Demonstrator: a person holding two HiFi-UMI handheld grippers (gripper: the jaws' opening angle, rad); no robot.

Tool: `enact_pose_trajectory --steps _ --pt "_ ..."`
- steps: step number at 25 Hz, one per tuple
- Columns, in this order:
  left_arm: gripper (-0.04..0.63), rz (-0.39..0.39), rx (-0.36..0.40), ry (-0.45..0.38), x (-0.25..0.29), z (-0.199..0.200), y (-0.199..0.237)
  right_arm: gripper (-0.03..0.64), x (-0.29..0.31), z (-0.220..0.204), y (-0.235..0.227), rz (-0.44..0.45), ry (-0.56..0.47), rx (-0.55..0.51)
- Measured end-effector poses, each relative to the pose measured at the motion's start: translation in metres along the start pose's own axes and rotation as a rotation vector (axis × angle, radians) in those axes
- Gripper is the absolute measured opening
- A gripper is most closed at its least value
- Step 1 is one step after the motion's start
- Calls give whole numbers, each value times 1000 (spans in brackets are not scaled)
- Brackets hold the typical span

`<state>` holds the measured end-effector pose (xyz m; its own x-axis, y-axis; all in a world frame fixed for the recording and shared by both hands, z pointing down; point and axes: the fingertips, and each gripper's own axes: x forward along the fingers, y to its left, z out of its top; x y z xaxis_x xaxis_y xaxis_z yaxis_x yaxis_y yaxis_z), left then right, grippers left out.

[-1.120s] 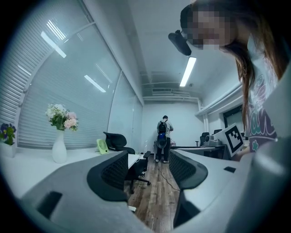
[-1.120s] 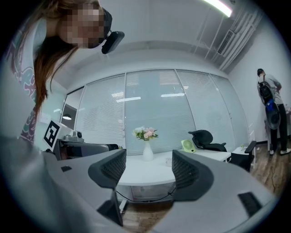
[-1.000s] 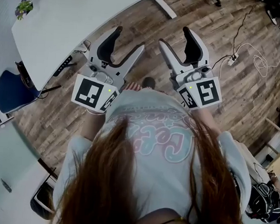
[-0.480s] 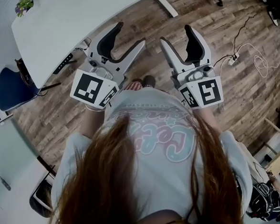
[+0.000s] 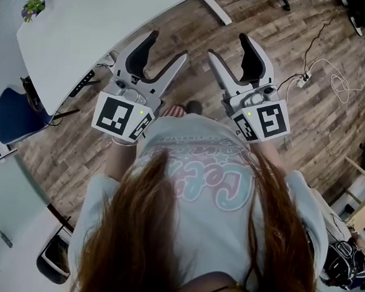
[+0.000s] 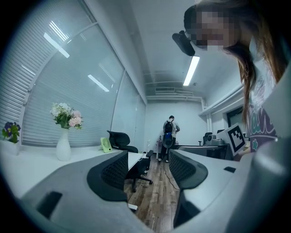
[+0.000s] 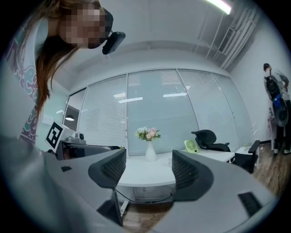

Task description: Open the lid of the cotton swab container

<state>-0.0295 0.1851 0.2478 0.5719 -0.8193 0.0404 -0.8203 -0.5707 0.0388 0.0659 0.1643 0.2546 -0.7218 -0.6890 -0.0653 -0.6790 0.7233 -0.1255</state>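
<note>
The left hand-held gripper and the right hand-held gripper are held level over the floor, each with jaws spread and nothing between them. The cotton swab container is shown in no view, so its place cannot be told; only a vase is made out on the desk. The container should first be found, then steadied low on its body by one gripper while the lid's edge is taken by the other.

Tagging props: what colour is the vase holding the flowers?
White vase; clearest in the right gripper view.
</note>
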Motion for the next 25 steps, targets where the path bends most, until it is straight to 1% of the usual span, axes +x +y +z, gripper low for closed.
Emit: enact_pose_trajectory --steps 5,9,12,17,21,25 --pt "250 33 3 13 -7 -3 -1 301 -2 -5 1 17 10 9" --pt "250 76 -10 48 -22 -14 10 301 4 -16 9 39 35 27" --pt "250 103 -9 47 -23 -13 18 301 13 -24 15 71 59 31" --pt "250 96 34 32 -16 -6 26 301 33 -24 19 88 53 26" --pt "250 82 26 19 -7 -6 49 301 55 -23 12 78 52 7" --pt "250 80 28 1 13 -1 70 301 77 -20 -7 65 54 -7"
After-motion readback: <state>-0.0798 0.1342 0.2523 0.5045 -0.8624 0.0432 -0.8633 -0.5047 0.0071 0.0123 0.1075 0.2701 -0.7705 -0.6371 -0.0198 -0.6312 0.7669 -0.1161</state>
